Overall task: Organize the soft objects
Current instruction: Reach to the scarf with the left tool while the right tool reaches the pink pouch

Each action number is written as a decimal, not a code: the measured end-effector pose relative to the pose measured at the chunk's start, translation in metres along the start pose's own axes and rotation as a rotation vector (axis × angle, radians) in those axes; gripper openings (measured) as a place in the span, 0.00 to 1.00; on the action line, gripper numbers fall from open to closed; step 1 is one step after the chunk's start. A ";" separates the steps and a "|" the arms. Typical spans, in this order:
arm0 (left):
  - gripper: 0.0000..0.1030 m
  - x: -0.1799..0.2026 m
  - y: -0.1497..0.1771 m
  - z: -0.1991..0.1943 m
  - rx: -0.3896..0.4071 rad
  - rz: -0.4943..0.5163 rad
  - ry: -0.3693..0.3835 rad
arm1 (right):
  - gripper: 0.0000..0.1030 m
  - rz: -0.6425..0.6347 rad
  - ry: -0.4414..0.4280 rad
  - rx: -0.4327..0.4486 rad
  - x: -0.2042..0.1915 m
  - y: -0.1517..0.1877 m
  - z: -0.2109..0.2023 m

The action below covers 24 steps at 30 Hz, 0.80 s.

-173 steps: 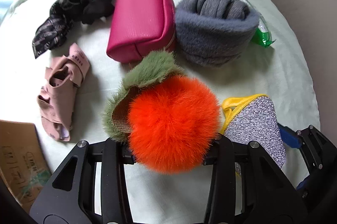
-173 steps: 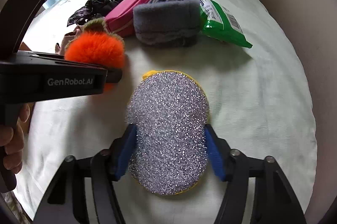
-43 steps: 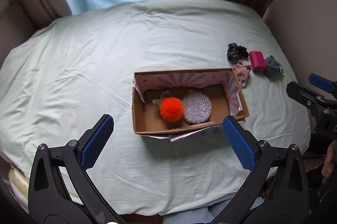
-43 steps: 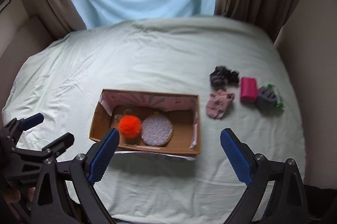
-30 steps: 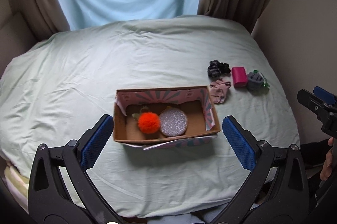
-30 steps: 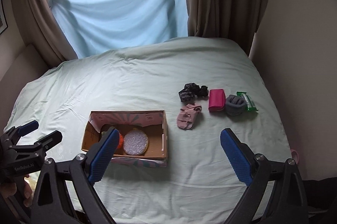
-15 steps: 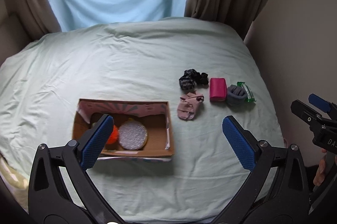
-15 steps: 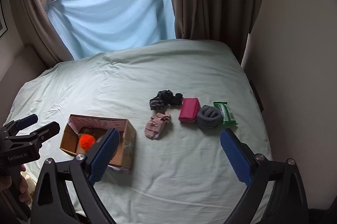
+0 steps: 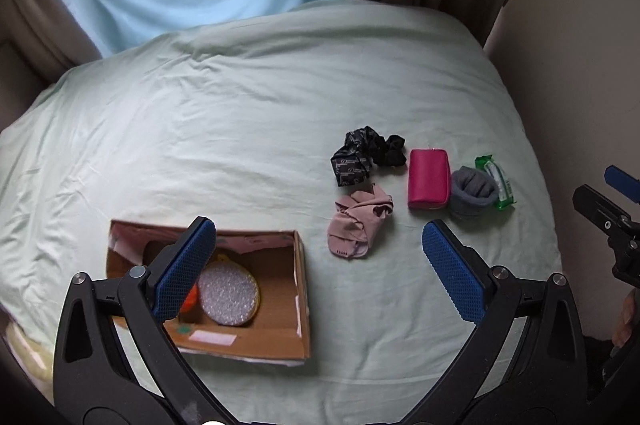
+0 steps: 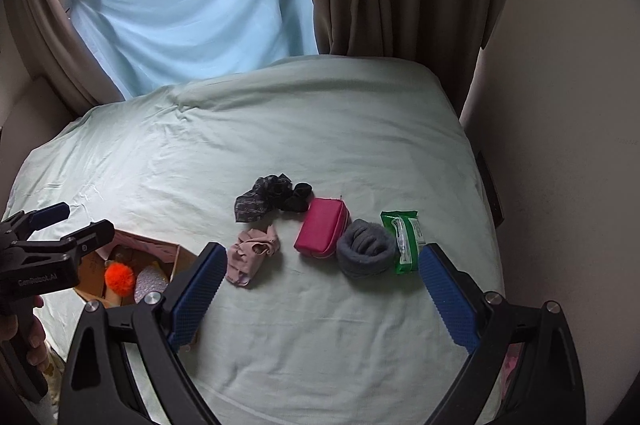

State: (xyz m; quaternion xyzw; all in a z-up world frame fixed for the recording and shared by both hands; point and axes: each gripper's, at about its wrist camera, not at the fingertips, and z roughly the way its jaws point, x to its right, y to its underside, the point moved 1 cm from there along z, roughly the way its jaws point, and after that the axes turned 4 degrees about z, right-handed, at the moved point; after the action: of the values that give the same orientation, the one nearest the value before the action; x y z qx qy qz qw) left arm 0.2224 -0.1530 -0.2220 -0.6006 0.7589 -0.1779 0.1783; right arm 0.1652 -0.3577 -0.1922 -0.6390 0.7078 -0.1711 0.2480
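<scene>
Both grippers have swung toward the loose things since half a second ago, so the open brown cardboard box (image 9: 298, 289) now sits low by the left jaw of the left gripper (image 9: 318, 273). That gripper's jaws are spread wide with nothing between them. Inside the box, the round silver sparkly sponge (image 9: 228, 292) lies flat, and the fluffy orange pom-pom (image 10: 119, 276) peeks out beside it, partly hidden behind the left jaw.

Out past the jaws on the pale green bed sheet (image 9: 240, 129) lie the crumpled pink sock (image 9: 358, 221), the black patterned scrunchie (image 9: 360, 155), the bright pink zip pouch (image 9: 428, 179), the rolled grey fuzzy sock (image 9: 472, 190) and the green plastic packet (image 9: 496, 183). Grey sock touches both pouch and packet.

Over on the other side, the right gripper (image 10: 318, 295) also hangs wide apart and holds nothing. The pink sock is just off its left jaw, and the packet is just off its right jaw.
</scene>
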 end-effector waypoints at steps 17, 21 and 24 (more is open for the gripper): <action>0.99 0.019 -0.069 0.237 -0.249 0.261 0.128 | 0.93 -0.050 0.033 -0.153 0.006 -0.032 0.189; 0.96 0.030 -0.072 0.289 -0.325 0.327 0.165 | 0.93 -0.076 0.041 -0.202 0.002 -0.023 0.237; 0.95 0.034 -0.073 0.316 -0.348 0.356 0.176 | 0.93 -0.103 0.047 -0.213 -0.002 -0.018 0.262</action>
State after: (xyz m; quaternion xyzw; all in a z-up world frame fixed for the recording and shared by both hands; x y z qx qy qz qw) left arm 0.4302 -0.2191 -0.4639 -0.4616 0.8842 -0.0622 0.0344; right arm 0.3289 -0.3381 -0.3962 -0.6931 0.6938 -0.1223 0.1529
